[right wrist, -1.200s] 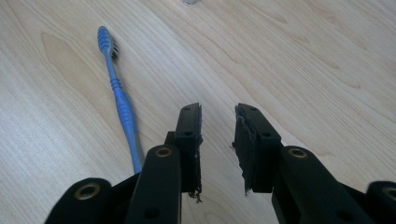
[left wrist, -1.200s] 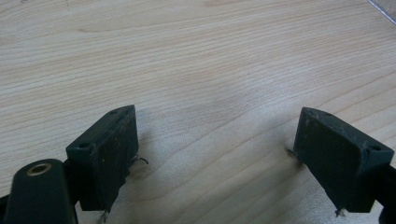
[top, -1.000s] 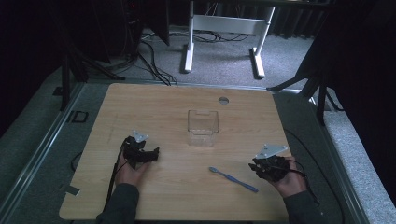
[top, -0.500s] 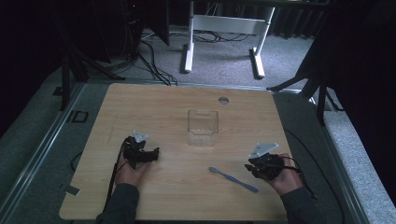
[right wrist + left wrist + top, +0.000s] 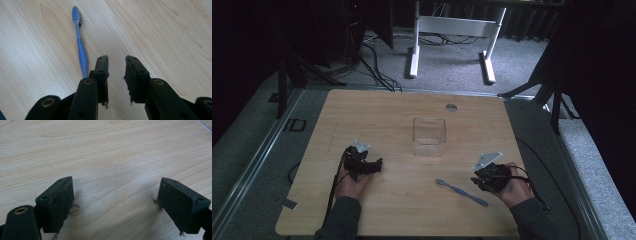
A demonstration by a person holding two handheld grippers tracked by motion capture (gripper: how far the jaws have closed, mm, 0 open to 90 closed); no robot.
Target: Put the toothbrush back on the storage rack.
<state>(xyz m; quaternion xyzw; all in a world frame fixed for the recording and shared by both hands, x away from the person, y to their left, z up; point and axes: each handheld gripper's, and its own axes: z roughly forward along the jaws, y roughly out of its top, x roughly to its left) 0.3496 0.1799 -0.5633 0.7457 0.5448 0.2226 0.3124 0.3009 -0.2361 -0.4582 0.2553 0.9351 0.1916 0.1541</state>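
On light wood table (image 5: 387, 115), grey carpet (image 5: 452, 75) behind, L hand-held gripper (image 5: 116, 200) wide open, R hand-held gripper (image 5: 116, 75) slightly open by blue toothbrush (image 5: 80, 47).

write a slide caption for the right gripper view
Right gripper, jaws slightly apart and empty, hovers over the wooden table beside the handle end of a blue toothbrush.

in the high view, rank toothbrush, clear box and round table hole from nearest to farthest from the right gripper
1. toothbrush, just left of the right gripper
2. clear box, mid-table, up and left
3. round table hole, near the far edge
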